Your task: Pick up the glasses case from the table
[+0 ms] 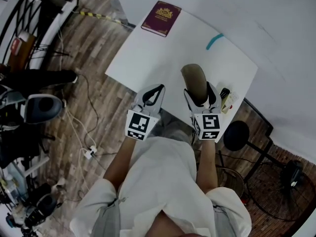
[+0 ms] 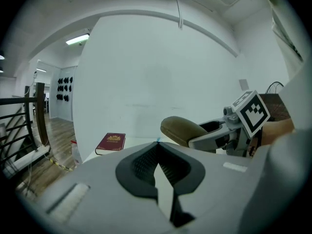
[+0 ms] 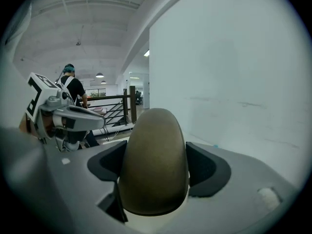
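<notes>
Both forearms reach forward side by side over the white surface's (image 1: 148,58) near edge. The right hand-held gripper (image 1: 201,98) clamps the glasses case (image 1: 193,78), a smooth olive-brown rounded shell jutting forward past its jaws. Just beside it, the left hand-held gripper (image 1: 153,94) has its jaws pressed together on nothing.

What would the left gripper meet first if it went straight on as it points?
Probably nothing near: the left gripper aims over bare table toward the blue mark, right of the red book. Depth unclear.
</notes>
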`<state>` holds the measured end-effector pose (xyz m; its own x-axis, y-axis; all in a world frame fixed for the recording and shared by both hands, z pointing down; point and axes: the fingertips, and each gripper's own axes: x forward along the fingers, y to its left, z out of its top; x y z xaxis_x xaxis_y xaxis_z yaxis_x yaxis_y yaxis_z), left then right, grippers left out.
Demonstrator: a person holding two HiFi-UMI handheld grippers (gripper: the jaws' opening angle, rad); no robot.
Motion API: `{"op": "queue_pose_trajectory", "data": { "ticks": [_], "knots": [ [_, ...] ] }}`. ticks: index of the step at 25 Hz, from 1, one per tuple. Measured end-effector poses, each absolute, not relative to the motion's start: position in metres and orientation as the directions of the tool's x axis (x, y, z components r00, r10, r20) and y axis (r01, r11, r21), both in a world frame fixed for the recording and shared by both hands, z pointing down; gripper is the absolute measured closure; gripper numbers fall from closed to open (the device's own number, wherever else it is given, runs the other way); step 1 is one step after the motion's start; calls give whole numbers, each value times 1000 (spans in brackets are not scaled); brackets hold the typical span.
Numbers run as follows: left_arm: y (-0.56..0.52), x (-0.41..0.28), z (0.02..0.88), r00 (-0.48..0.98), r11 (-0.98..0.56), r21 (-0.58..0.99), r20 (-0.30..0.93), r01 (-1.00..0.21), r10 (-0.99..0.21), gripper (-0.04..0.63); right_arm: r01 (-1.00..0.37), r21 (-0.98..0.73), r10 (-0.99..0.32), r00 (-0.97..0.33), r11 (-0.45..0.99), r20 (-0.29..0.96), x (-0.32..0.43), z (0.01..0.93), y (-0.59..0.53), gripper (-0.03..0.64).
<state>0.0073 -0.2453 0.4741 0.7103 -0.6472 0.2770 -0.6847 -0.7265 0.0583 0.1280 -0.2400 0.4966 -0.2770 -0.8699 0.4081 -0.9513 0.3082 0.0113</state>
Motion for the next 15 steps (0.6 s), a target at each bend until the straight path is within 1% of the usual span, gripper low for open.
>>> {"op": "queue_pose_trajectory", "data": {
  "ticks": [9,15],
  "knots": [
    [-232,6,434,739,-748,30,183,-663,-648,577,-964,32,-930,-244,262,274,129,440,-211,239],
    [-216,6,417,761,-767,18,145,-641,-633,577,-971,44,-951,-220,235,218,127,423,-191,242]
  ]
}}
